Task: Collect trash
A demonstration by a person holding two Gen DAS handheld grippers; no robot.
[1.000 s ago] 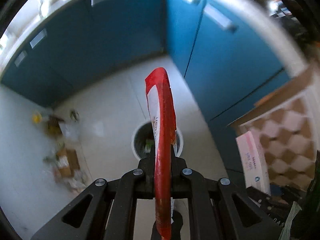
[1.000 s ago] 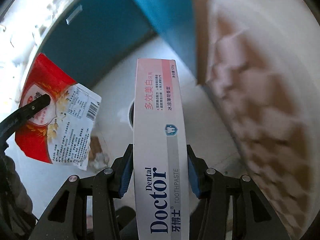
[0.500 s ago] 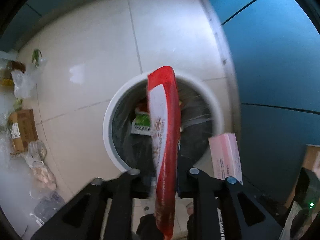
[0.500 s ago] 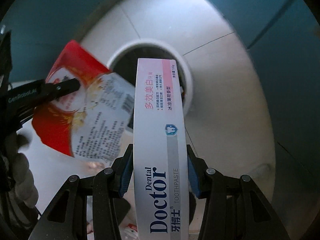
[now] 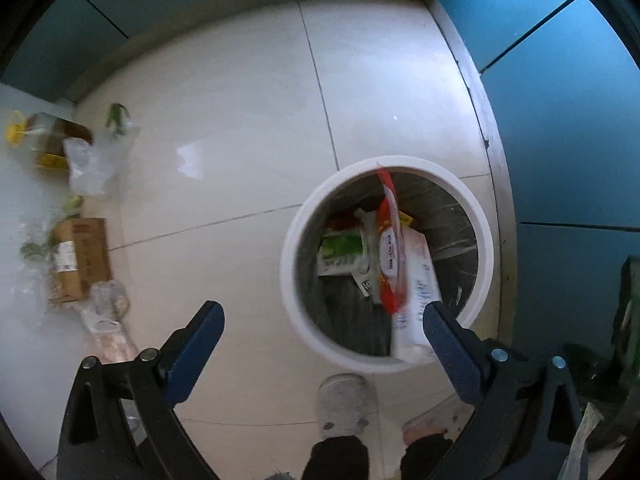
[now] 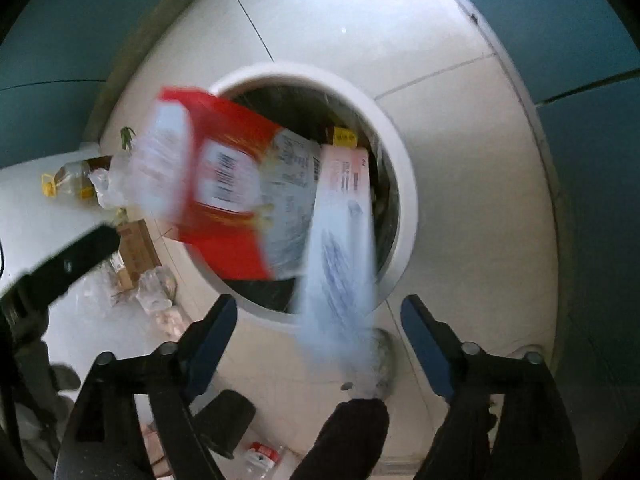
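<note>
Both the left hand-held gripper and the right hand-held gripper gape wide, holding nothing. Above the white bin, the red wrapper and toothpaste box are blurred mid-air. Beside the bin, loose trash lies on the floor.

White tiled floor, teal cabinet doors, person's grey shoe

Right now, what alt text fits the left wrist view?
A red wrapper and a toothpaste box drop into a white bin on tiled floor. The open left tongs hang above; more litter lies left.
</note>
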